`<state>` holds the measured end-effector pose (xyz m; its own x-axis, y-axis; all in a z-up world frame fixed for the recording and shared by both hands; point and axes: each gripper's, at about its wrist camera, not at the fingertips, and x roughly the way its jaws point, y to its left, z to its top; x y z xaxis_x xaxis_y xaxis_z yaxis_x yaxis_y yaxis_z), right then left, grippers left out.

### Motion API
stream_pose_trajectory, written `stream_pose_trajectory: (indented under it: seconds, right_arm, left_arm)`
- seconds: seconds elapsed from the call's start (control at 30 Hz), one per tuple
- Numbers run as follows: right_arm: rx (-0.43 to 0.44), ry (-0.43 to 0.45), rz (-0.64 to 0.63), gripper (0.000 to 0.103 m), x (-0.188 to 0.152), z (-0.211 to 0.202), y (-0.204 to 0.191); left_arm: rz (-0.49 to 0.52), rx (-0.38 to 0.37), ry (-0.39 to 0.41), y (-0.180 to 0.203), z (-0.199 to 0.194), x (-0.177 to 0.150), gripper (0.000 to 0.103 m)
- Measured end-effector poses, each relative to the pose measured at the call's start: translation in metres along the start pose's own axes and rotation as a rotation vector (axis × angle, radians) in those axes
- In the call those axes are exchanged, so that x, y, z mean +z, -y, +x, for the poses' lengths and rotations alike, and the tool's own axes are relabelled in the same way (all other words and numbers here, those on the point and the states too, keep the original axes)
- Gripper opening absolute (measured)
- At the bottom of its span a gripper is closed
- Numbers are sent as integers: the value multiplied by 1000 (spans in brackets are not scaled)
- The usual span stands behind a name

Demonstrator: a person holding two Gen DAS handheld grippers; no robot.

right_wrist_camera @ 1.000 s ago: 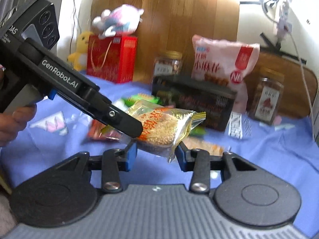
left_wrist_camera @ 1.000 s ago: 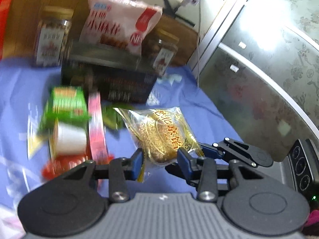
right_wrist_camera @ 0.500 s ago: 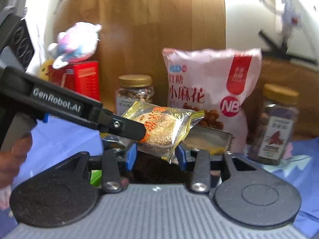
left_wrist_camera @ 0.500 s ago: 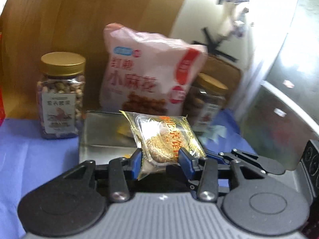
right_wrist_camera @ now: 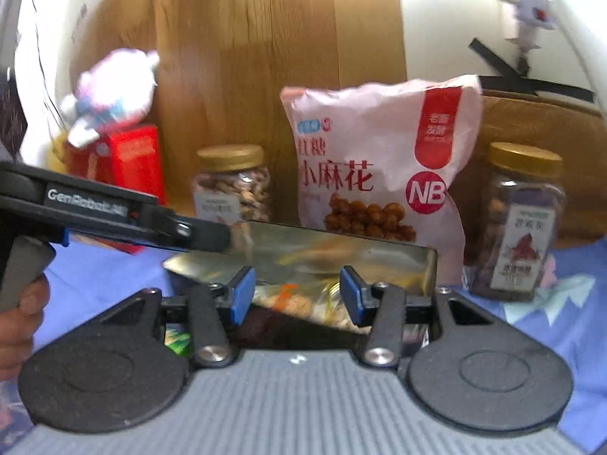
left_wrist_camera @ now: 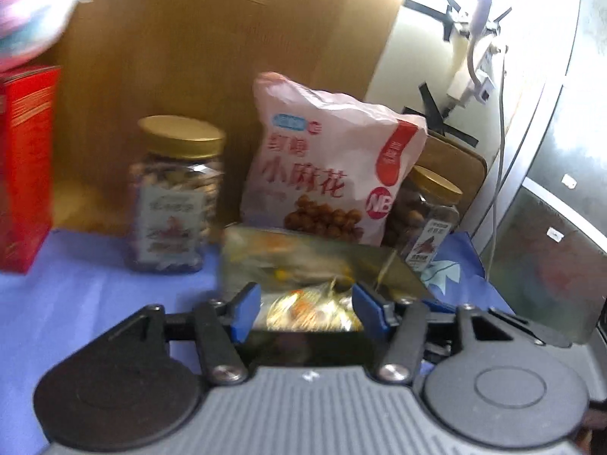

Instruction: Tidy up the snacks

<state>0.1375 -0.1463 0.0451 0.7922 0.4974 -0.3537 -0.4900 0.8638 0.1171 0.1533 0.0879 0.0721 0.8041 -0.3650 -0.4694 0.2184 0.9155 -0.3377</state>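
Note:
A yellow wrapped cake packet (left_wrist_camera: 305, 309) (right_wrist_camera: 303, 303) lies blurred inside the open metal tin (left_wrist_camera: 315, 252) (right_wrist_camera: 379, 254), low between both pairs of blue pads. My left gripper (left_wrist_camera: 307, 311) hangs over the tin's near edge, jaws opening, pads clear of the wrapper. My right gripper (right_wrist_camera: 297, 294) does the same from its side, jaws opening too. In the right wrist view the left gripper's black body (right_wrist_camera: 114, 212) reaches in from the left to the tin's rim, held by a person's hand (right_wrist_camera: 19, 322).
Behind the tin stand a pink snack bag (left_wrist_camera: 330, 167) (right_wrist_camera: 379, 159) and two gold-lidded jars (right_wrist_camera: 235, 185) (right_wrist_camera: 523, 220). A red box (left_wrist_camera: 22, 167) and a plush toy (right_wrist_camera: 110, 91) sit at the left. A blue cloth (left_wrist_camera: 76, 295) covers the table; wooden boards are behind.
Both grippers carried the packet forward from over the loose snacks to the tin. Their pads have spread and the packet has dropped from between them into the tin.

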Motion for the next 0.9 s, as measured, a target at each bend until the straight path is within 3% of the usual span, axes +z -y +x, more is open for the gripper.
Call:
stream_pose_trajectory:
  seconds: [0.1,0.2,0.4,0.53,0.7,0.8,0.9]
  right_arm:
    - [106,-69,41,52,-14,-1,-10]
    - [123,-168,38,52,-23,22,-27]
    - [162,-260,241,58,-35,55,-20]
    - [214,-300,306,51,-40,40,-10]
    - [206,-276,248,48,-57,-7,-8]
    - [167,-252,173,46,-71,-31,-14]
    - [78,-212,81,45,-81,-52,-21]
  left_arm:
    - [-49,51,-35,-23,-11,-21,55]
    - [-163,82,-119,-48,-5,-43,55]
    - [-287,1,-157,-57,-6,-70,54]
    - [-249,24,-157,-39,-12,-78,54]
    - [-189,3,-165,-4,-22,-98,55]
    - [-133,-3,-182,17,-28,-112,55]
    - [-26,61,-197,40,-33,-121,58]
